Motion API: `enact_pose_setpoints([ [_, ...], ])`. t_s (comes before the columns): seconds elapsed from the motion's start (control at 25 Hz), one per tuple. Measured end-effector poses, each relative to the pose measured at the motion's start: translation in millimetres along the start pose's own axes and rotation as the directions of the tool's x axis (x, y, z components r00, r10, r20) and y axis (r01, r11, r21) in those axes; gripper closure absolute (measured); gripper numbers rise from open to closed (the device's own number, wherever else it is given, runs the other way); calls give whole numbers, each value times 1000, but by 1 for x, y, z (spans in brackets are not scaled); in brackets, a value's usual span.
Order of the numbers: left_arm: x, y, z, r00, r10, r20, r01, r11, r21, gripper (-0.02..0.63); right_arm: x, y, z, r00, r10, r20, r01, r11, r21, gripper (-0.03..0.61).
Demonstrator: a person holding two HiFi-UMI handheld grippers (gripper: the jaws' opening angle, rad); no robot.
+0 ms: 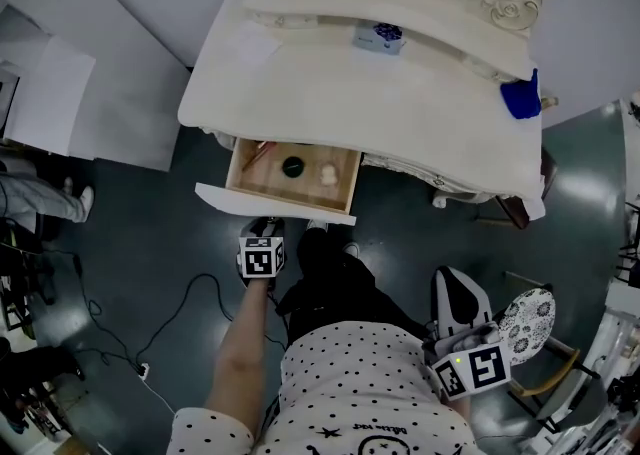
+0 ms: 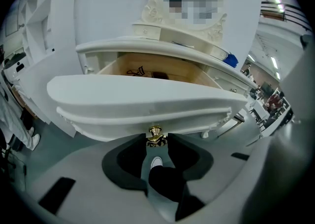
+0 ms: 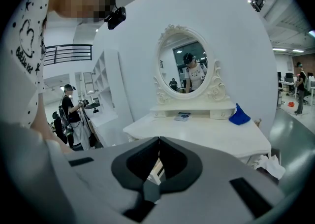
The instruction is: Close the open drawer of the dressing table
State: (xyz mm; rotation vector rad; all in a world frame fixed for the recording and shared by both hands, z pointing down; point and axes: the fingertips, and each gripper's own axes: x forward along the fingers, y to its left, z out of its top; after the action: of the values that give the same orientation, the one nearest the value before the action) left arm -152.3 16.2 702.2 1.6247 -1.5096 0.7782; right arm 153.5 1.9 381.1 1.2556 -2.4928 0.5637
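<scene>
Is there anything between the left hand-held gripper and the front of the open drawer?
Only the drawer's brass knob. It sits at the gap between the open jaws of the left hand-held gripper, against the drawer front. This shows in the left gripper view.

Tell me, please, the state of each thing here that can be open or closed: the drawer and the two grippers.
drawer: open, pulled out of the dressing table.
left gripper: open, jaws apart on either side of the gold knob on the drawer's front.
right gripper: shut, jaws together, nothing between them.
</scene>
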Motion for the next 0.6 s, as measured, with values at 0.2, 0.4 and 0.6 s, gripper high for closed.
enact_pose_setpoints([
  [0.2, 5, 1, 8, 999, -27, -22, 28, 999, 41, 466, 16, 4, 7, 1000, -26, -6, 26, 1000, 9, 569],
  [0.4, 10, 1, 18, 998, -50, -40, 52, 998, 46, 468, 33, 12, 20, 999, -33, -4, 33, 999, 27, 569],
  [0.6, 18, 2, 29, 996, -84, -42, 87, 994, 61, 468, 46, 15, 23, 999, -51, -16, 52, 998, 40, 569],
])
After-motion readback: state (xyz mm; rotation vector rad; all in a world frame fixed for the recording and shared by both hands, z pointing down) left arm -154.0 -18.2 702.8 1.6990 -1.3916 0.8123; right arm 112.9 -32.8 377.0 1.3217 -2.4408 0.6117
